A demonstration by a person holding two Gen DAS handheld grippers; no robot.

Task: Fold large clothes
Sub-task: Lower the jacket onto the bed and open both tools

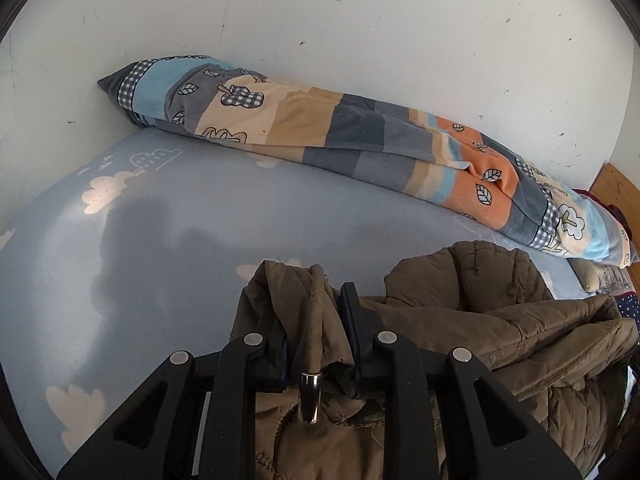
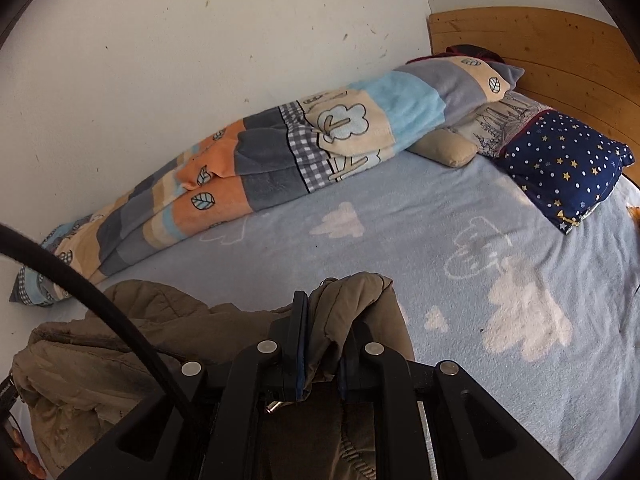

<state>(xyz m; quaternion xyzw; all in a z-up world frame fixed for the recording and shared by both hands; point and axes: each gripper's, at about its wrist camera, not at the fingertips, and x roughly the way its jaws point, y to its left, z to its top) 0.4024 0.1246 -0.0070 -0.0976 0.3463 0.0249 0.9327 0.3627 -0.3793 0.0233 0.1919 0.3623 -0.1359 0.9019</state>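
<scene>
Where both tools clamp it: puffy quilted olive jacket (image 1: 500, 320) (crumpled), fleecy sheet (image 1: 180, 220).

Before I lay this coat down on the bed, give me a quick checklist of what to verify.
1. Left hand-held gripper pinching coat: ok.
2. Right hand-held gripper pinching the coat: ok.
3. Bed sheet ahead bare: ok.
4. Rolled blanket lies apart, by the wall: ok.
5. Starry pillow off to the side: ok.
6. Coat hangs flat between grips: not ok, bunched.
</scene>
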